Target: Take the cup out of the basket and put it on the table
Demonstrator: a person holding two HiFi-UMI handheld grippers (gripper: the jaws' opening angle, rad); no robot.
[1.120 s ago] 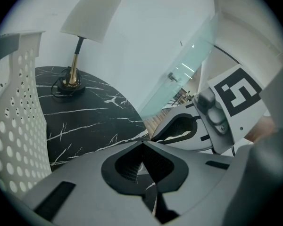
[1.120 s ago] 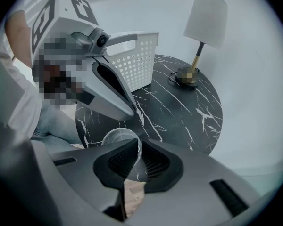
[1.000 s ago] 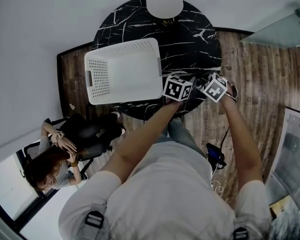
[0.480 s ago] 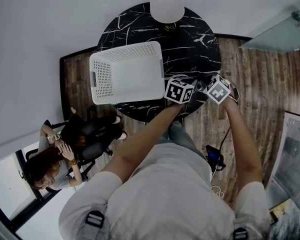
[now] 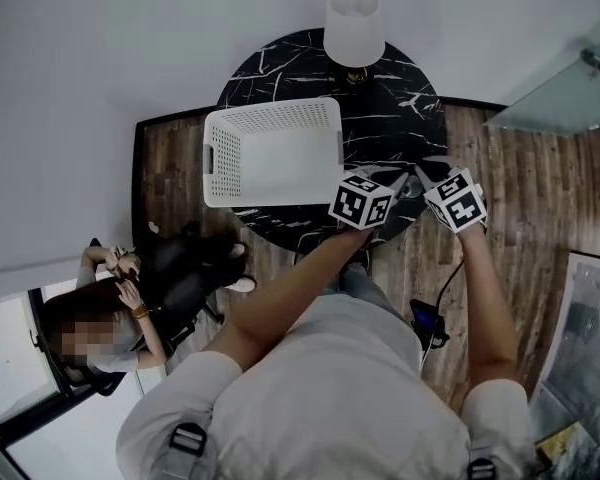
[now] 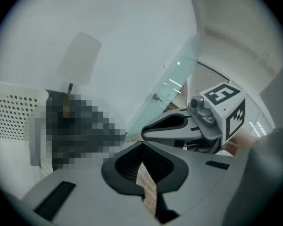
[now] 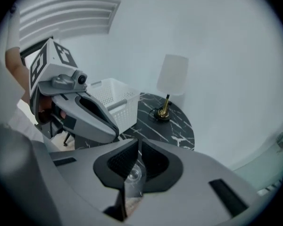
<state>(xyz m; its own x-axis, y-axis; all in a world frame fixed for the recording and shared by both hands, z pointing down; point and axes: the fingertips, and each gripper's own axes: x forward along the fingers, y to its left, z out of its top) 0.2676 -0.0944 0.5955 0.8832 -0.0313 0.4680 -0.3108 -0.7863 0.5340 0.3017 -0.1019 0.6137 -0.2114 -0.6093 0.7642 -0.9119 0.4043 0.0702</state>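
A clear glass cup (image 7: 133, 173) shows through the narrow slit between my right gripper's (image 7: 137, 145) jaws, low at the near edge of the black marble table (image 7: 165, 131). The jaws stand shut, and I cannot tell whether they touch the cup. In the head view the right gripper (image 5: 412, 180) and left gripper (image 5: 384, 180) sit side by side at the table's near right edge (image 5: 380, 118). The left gripper (image 6: 142, 147) is shut with nothing in it. The white perforated basket (image 5: 220, 153) lies on the table's left half, with nothing visible inside it.
A lamp (image 5: 353, 23) with a white shade and brass foot stands at the table's far side. A person sits on a dark chair (image 5: 180, 273) on the wood floor at lower left. A glass panel (image 5: 570, 83) stands at the right. A grey wall lies behind the table.
The head view has shifted, so the table and basket sit further right and lower. Both grippers stay together at the table's near right edge, still shut.
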